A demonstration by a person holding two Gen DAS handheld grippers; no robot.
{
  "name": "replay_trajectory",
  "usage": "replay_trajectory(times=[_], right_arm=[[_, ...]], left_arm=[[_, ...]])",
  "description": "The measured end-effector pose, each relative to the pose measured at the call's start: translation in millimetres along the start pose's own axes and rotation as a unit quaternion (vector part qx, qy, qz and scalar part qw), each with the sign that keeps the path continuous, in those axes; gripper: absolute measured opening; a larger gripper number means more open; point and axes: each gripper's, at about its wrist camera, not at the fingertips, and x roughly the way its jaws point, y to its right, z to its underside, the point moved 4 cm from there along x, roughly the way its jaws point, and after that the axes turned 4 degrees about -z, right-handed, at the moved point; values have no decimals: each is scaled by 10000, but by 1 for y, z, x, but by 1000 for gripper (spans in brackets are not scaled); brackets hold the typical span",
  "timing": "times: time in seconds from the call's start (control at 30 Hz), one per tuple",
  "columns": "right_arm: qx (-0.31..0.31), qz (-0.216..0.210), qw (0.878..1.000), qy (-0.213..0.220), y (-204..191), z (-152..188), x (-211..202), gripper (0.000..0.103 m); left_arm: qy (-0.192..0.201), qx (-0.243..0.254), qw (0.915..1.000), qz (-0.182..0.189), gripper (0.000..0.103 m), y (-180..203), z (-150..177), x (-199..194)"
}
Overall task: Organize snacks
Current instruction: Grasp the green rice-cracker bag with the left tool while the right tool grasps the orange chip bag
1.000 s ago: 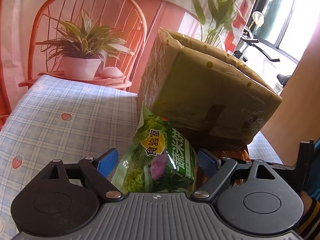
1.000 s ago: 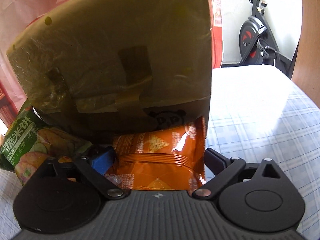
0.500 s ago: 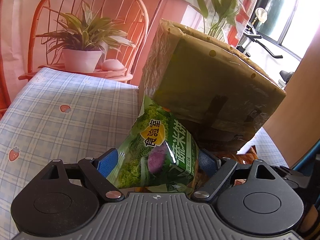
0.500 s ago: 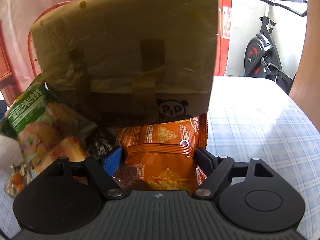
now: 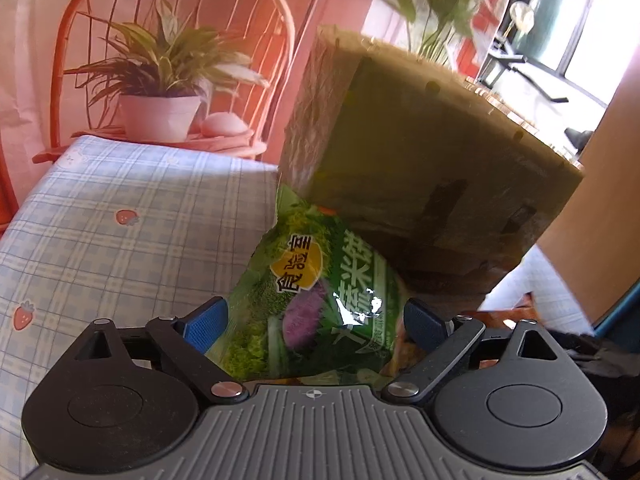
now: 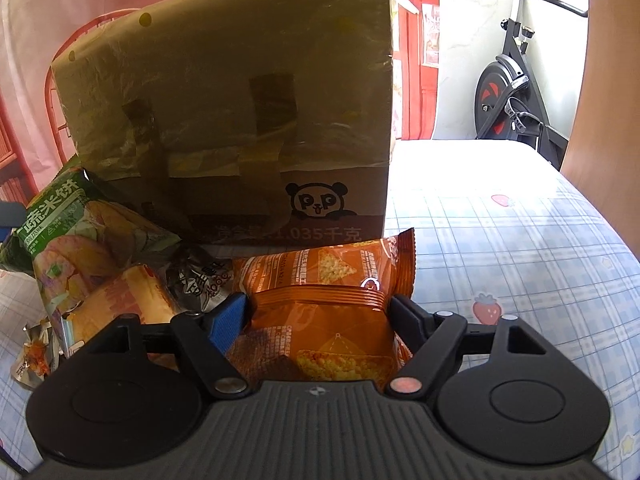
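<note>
My left gripper (image 5: 316,320) is shut on a green rice-cracker bag (image 5: 320,300), held up in front of a taped cardboard box (image 5: 420,168). My right gripper (image 6: 316,316) is shut on an orange chip bag (image 6: 332,320), low over the tablecloth before the same box (image 6: 224,120). In the right wrist view the green bag (image 6: 68,232) hangs at the left, above a small pile of loose snack packets: a yellow-orange pack (image 6: 128,300), a dark packet (image 6: 200,280) and a small wrapper (image 6: 32,356).
A blue checked tablecloth with strawberries (image 5: 100,240) covers the table and stretches to the right of the box (image 6: 520,264). A potted plant (image 5: 160,92) sits on an orange chair behind the table. An exercise bike (image 6: 516,92) stands beyond the far edge.
Both grippers have drawn back from the box with their bags. The box looks farther off and upright in the right view, and the snack pile at the left has come into sight.
</note>
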Motion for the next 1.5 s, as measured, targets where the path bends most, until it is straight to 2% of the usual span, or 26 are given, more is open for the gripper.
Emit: replay_trajectory(times=[0.2, 0.4, 0.8, 0.87, 0.93, 1.03, 1.13, 1.5], right_arm=[[-5, -14, 10000, 11, 1, 0, 0, 79], [-18, -17, 10000, 4, 1, 0, 1, 79], [-24, -1, 10000, -9, 0, -1, 3, 79], [-25, -4, 10000, -14, 0, -1, 2, 79], [-35, -5, 10000, -24, 0, -1, 3, 79], [-31, -8, 10000, -33, 0, -2, 3, 79], [-35, -1, 10000, -34, 0, -2, 3, 79], [-9, 65, 10000, 66, -1, -4, -5, 77]], left_arm=[[-69, -286, 9995, -78, 96, -13, 0, 8], [-154, -513, 9985, 87, 96, -19, 3, 12], [-218, -566, 9980, 187, 96, -9, 2, 24], [-215, -610, 9977, 218, 94, -10, 3, 23], [-179, -671, 9970, 340, 85, -10, 3, 21], [65, -540, 9977, 402, 75, -8, 4, 13], [270, -433, 9975, 494, 70, -4, 4, 2], [643, -502, 9948, 615, 65, -3, -5, -29]])
